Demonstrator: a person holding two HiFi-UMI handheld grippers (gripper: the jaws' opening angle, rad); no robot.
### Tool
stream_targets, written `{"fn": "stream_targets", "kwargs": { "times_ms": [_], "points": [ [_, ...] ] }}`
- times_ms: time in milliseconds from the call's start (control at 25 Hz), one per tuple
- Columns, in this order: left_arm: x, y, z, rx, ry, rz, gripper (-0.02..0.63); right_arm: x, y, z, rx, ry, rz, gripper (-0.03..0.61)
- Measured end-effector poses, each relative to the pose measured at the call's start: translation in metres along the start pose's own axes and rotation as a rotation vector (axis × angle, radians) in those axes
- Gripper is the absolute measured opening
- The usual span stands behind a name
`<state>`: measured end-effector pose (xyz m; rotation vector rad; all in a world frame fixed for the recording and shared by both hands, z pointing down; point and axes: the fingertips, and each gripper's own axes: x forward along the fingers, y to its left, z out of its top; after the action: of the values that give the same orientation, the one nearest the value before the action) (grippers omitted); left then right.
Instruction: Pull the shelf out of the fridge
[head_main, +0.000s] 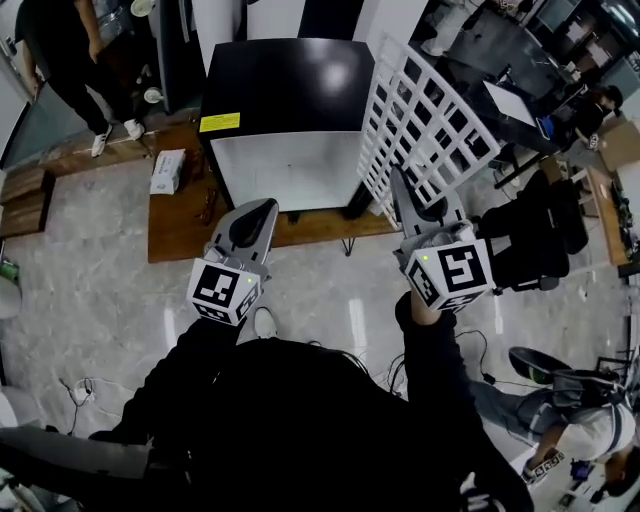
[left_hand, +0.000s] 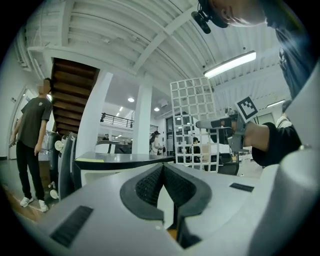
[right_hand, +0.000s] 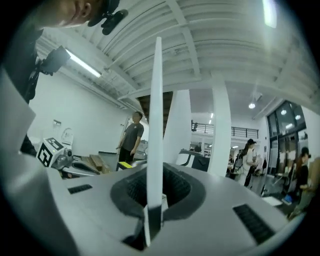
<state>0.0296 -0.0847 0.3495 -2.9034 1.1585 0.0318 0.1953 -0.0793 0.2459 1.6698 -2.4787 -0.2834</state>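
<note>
A black mini fridge (head_main: 285, 100) with a white front stands on a low wooden platform. The white wire-grid shelf (head_main: 425, 125) is outside it, tilted up in the air to the fridge's right. My right gripper (head_main: 403, 190) is shut on the shelf's lower edge. In the right gripper view that shelf (right_hand: 156, 125) runs edge-on as a thin white strip, clamped between the pads. The left gripper (head_main: 262, 212) hovers in front of the fridge, shut with nothing in it. From the left gripper view I see the shelf (left_hand: 192, 120) and the right gripper (left_hand: 215, 123) holding it.
The wooden platform (head_main: 180, 225) also carries a white box (head_main: 167, 170). A person (head_main: 75, 60) stands at the back left. A black office chair (head_main: 540, 230) is on the right, with desks behind it. Another person (head_main: 590, 430) sits at the lower right.
</note>
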Motion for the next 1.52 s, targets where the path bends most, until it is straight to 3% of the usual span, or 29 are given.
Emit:
{"fn": "stream_targets", "kwargs": {
  "times_ms": [280,520,960,1120,1520],
  "points": [
    [0.026,0.011,0.015,0.008,-0.035,-0.040,0.006,0.022,-0.023,0.073,-0.284,-0.009,-0.028,0.028],
    [0.050,0.036,0.022,0.017,-0.060,-0.044,0.006,0.081,-0.023,0.087,-0.549,0.079,-0.058,0.029],
    [0.059,0.100,-0.004,-0.032,-0.029,0.006,0.006,0.236,0.023,0.004,-0.842,0.372,0.121,0.029],
    [0.058,0.119,-0.012,-0.052,-0.018,0.021,0.006,0.266,0.037,-0.020,-0.876,0.465,0.187,0.029],
    [0.067,0.143,-0.028,-0.084,-0.009,0.025,0.006,0.308,0.043,-0.060,-0.931,0.586,0.271,0.031]
  ]
}}
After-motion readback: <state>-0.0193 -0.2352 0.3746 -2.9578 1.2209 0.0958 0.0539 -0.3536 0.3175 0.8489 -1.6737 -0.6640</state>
